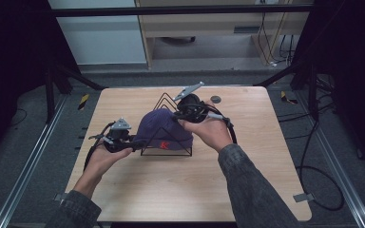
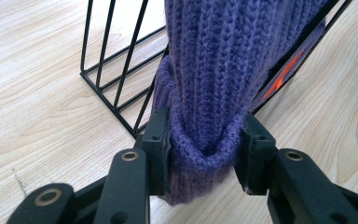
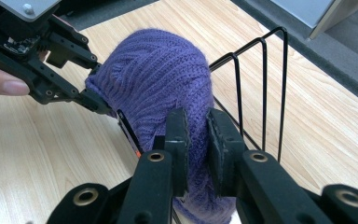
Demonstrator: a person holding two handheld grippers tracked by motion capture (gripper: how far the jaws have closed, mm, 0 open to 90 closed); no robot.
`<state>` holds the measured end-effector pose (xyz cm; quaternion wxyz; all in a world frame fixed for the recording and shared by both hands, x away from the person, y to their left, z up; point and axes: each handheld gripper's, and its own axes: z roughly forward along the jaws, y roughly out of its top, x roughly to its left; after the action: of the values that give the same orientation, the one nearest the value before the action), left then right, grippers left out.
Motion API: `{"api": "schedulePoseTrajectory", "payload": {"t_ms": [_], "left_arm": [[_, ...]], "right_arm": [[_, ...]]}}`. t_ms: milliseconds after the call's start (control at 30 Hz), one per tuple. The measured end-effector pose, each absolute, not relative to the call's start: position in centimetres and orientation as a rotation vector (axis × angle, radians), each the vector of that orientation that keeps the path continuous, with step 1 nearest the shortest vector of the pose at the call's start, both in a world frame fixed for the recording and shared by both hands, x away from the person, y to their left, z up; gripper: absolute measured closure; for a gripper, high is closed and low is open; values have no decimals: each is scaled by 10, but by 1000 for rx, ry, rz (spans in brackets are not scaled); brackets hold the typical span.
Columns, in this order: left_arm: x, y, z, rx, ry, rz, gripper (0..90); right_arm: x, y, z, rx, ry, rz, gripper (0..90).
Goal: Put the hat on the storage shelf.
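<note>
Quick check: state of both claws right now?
Left claw: shut on the purple knit hat.
Right claw: shut on the same hat.

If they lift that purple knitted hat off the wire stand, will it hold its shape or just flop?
Probably flop: the hat is soft ribbed knit, and its cuff bunches where the left gripper pinches it. It looks light and unlikely to slip, since the right gripper also squeezes a fold. It might snag on the wire stand.
</note>
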<state>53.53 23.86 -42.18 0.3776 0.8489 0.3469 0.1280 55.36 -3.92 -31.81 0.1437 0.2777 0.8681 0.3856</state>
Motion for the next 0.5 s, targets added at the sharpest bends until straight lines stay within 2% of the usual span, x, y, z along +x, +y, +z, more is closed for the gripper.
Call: {"api": "schedulePoseTrajectory", "payload": {"t_ms": [500], "left_arm": [[533,241,-431,2161,897,314,590]], "right_arm": [[551,-40,-325,804,2517,1110,788]]}}
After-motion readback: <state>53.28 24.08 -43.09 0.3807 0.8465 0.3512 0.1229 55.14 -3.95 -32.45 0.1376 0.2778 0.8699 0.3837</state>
